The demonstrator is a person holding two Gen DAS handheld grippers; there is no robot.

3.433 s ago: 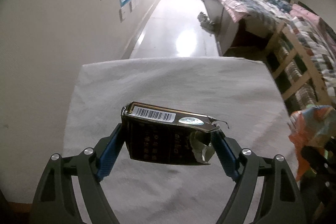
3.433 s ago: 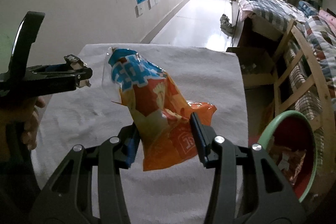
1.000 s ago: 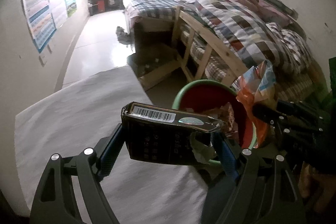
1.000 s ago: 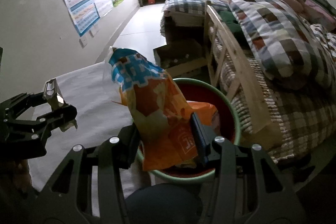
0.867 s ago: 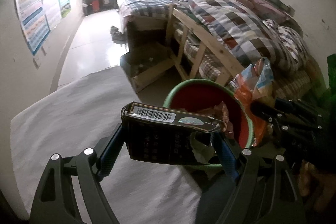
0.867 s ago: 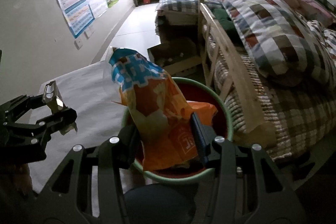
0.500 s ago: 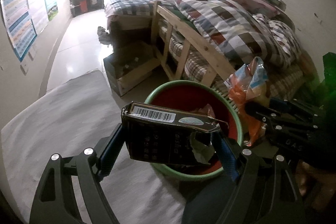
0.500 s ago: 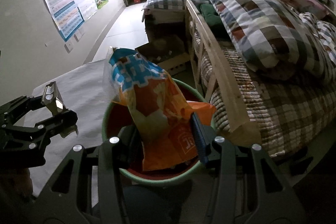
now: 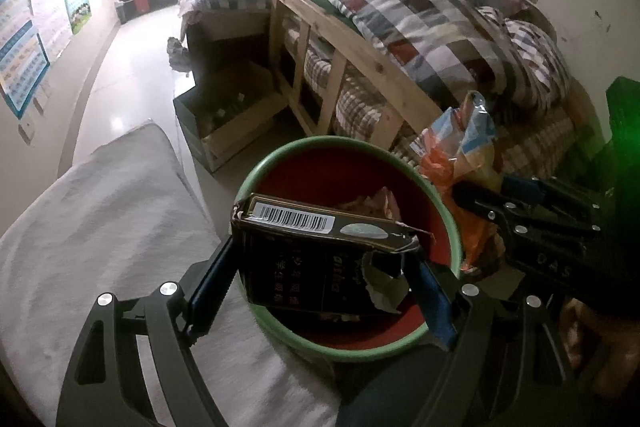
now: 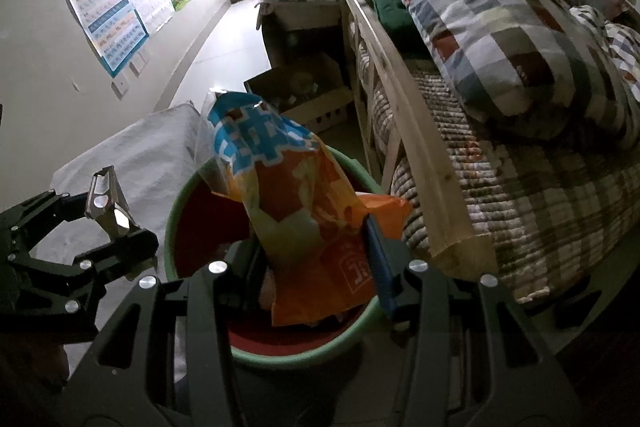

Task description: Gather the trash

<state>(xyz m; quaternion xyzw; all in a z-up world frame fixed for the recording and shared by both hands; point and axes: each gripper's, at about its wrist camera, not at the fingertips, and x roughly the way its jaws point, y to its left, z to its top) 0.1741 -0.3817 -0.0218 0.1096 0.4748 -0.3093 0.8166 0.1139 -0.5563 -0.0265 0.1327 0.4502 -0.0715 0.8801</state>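
My left gripper (image 9: 320, 275) is shut on a dark torn carton (image 9: 312, 259) with a white barcode label, held over a red bin with a green rim (image 9: 288, 155). In the right wrist view the carton shows edge-on as a silvery wedge (image 10: 106, 203). My right gripper (image 10: 316, 267) is shut on an orange and blue snack bag (image 10: 296, 203), which hangs above the same bin (image 10: 176, 211). From the left wrist view that bag (image 9: 460, 147) sits at the bin's right rim, with the right gripper's black fingers (image 9: 492, 203) below it. Some wrappers lie inside the bin.
A white cloth-covered table (image 9: 100, 219) lies left of the bin. A wooden bed frame (image 10: 404, 131) with checked quilts stands close on the right. A cardboard box (image 9: 232, 115) sits on the floor beyond the bin. Posters hang on the left wall (image 10: 104, 15).
Both grippers have swung from over the table toward the bin and sunk a little; the bin now lies directly under the carton and the bag. Both grips are unchanged.
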